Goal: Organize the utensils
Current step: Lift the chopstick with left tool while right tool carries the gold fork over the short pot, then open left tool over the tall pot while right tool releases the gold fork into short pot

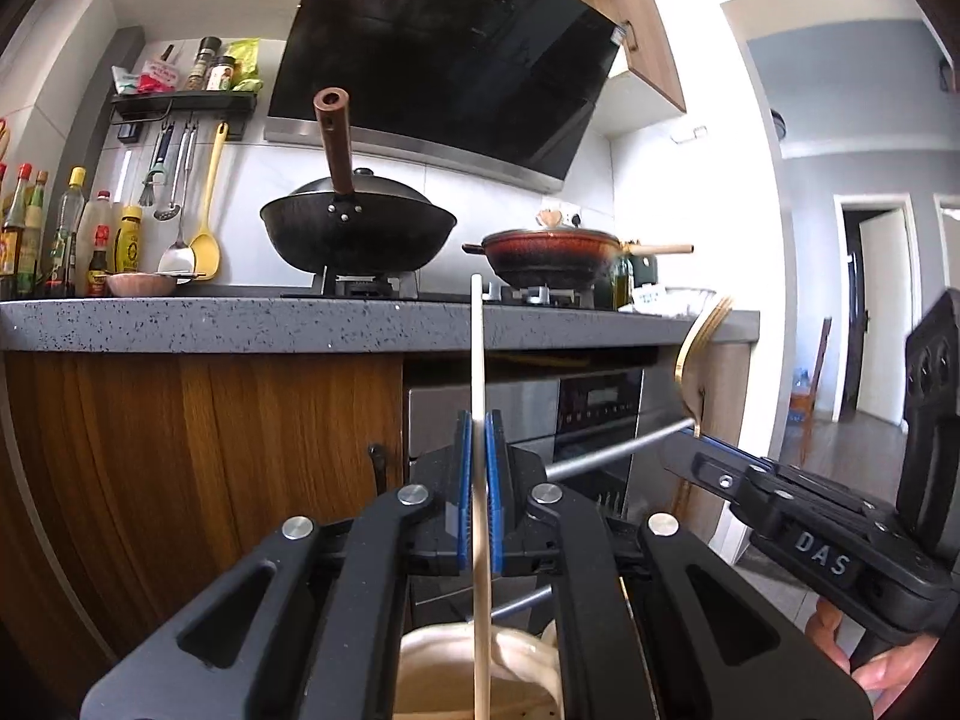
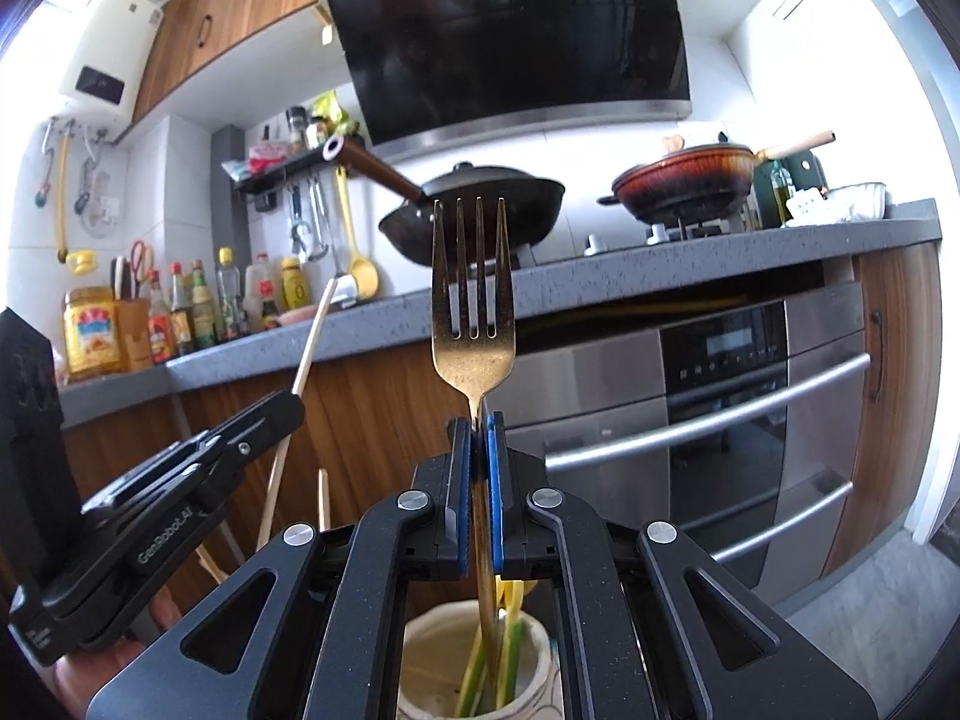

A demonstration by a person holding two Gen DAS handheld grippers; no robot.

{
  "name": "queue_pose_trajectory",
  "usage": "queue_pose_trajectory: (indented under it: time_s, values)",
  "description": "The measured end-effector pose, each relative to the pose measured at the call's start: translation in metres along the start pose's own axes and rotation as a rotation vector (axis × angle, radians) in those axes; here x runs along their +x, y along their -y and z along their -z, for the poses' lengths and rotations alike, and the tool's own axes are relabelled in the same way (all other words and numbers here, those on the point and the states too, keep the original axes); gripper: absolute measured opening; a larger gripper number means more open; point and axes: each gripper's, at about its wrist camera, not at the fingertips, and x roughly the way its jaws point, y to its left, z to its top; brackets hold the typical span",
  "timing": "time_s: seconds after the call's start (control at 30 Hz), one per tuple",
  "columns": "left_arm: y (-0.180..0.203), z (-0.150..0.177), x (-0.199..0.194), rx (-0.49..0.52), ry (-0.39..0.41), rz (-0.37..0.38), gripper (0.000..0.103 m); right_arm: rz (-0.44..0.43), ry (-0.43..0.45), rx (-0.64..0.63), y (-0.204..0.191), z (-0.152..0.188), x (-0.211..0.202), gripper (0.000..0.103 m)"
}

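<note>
My left gripper (image 1: 478, 420) is shut on a pale wooden chopstick (image 1: 477, 348) that stands upright, its lower end over a cream ceramic holder (image 1: 516, 660). My right gripper (image 2: 478, 423) is shut on a gold fork (image 2: 472, 312), tines up, its handle reaching down into a cream ceramic holder (image 2: 420, 660) that holds yellow-green utensils (image 2: 510, 648). The fork also shows in the left wrist view (image 1: 699, 348), and the chopstick in the right wrist view (image 2: 309, 348). The right gripper (image 1: 699, 438) is to the right of the left one.
A grey speckled countertop (image 1: 240, 318) runs ahead with a black wok (image 1: 357, 228) and a red-brown pot (image 1: 552, 255) on the stove. Sauce bottles (image 1: 72, 234) and hanging utensils (image 1: 207, 198) stand at the left. A steel oven (image 2: 750, 408) is below the counter.
</note>
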Motion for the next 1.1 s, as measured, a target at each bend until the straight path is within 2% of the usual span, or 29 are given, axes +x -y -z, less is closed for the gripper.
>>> queue_pose_trajectory:
  time_s: [0.07, 0.23, 0.4, 0.6, 0.9, 1.0, 1.1]
  values:
    - [0.001, 0.002, -0.005, 0.014, 0.002, 0.004, 0.005, -0.002, -0.020, -0.013, -0.002, 0.005, 0.001, 0.006]
    - [-0.005, 0.005, -0.023, -0.023, -0.033, 0.041, 0.005, -0.009, -0.059, -0.032, -0.004, 0.012, -0.004, 0.006]
    - [-0.005, 0.014, -0.035, -0.011, -0.114, 0.056, 0.005, -0.012, -0.099, -0.040, -0.001, 0.020, -0.010, 0.006]
    - [-0.020, 0.024, -0.040, -0.082, -0.217, 0.056, 0.004, 0.007, -0.153, -0.008, 0.008, 0.027, -0.009, 0.006]
    - [-0.021, 0.036, -0.046, -0.089, -0.277, 0.062, 0.005, 0.025, -0.192, 0.002, 0.013, 0.036, -0.003, 0.006]
    - [-0.021, 0.039, -0.046, -0.085, -0.286, 0.063, 0.009, 0.029, -0.193, 0.005, 0.014, 0.037, -0.003, 0.006]
    - [-0.021, 0.040, -0.047, -0.083, -0.282, 0.058, 0.026, 0.036, -0.191, 0.007, 0.015, 0.038, -0.002, 0.006]
